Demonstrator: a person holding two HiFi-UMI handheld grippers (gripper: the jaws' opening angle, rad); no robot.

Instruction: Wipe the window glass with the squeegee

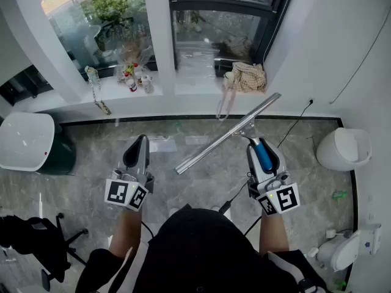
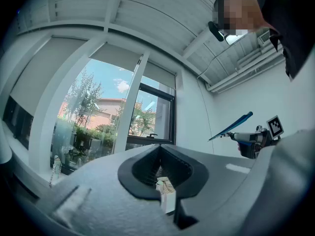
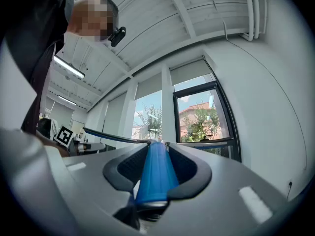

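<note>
My right gripper is clamped on the round blue handle of the long metal-bladed squeegee; in the right gripper view the handle fills the gap between the two dark jaw pads. The blade runs slantwise from low on the left to high on the right, in the air above the grey marbled floor, and its upper end points at the white wall under the sill. It stands apart from the dark-framed window glass. My left gripper is level with the right one and well to its side, jaws closed together, with nothing held between them. Beyond, on the white sill, a beige woven bag sits below the window, with a few small bottles further left. A white rounded bin stands on the floor at far left.
</note>
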